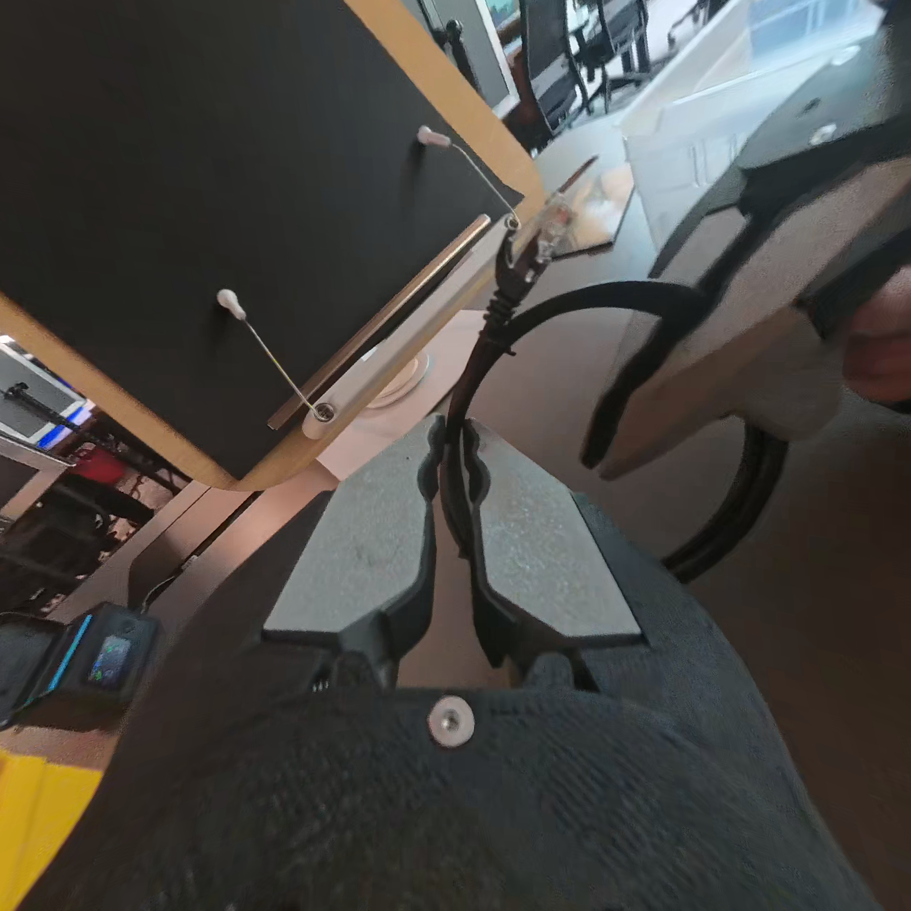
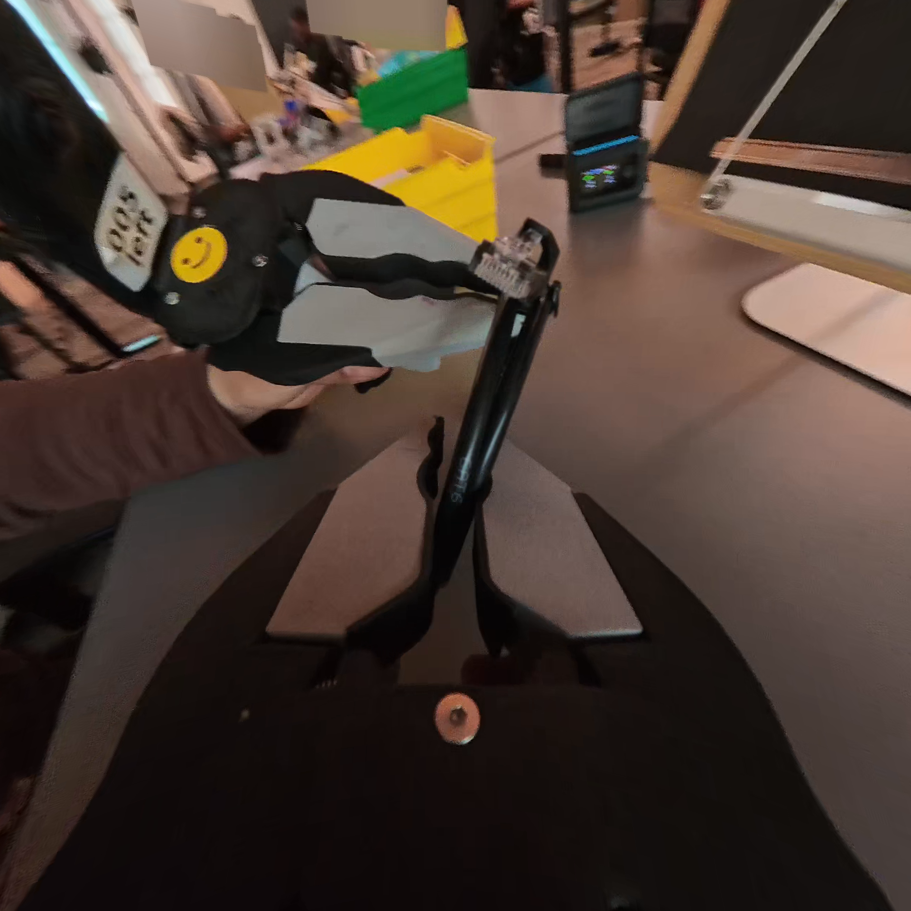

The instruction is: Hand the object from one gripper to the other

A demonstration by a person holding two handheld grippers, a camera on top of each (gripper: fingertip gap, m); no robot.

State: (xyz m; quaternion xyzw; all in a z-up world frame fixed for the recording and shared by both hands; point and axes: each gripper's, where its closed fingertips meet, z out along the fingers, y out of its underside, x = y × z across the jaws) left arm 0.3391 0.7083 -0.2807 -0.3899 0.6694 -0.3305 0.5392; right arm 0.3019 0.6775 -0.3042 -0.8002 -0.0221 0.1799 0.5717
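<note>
Black cable (image 1: 493,340) with a clear plug (image 1: 552,229) on its end is held up in the air over the tabletop (image 1: 813,641); both grippers have hold of it at once. In the left wrist view, the left gripper (image 1: 453,434) has its grey fingers (image 1: 374,542) close together, clamped on the cable a little way below the plug; the cable stands up out of the fingertips and the plug points up and away. From there the cable bends in a loop to the right and runs into the right gripper (image 1: 599,461), which sits off to the right side and looks blurry.

In the right wrist view, the right gripper (image 2: 456,443) has its fingers (image 2: 369,552) pressed together on the black cable (image 2: 488,394); the cable leans up and a bit to the right. At its top the clear plug (image 2: 510,268) sits right at the tips of the left gripper (image 2: 480,291), which comes in from the left; a yellow smiley sticker (image 2: 198,254) is on its black body, and a hand (image 2: 276,394) holds it from below.

Behind them on the tabletop (image 2: 690,443) are a yellow bin (image 2: 443,172), a green bin (image 2: 414,93) farther back, and a small black device (image 2: 604,162) with a lit screen; a monitor stand (image 2: 838,320) with a white base is on the right.
</note>
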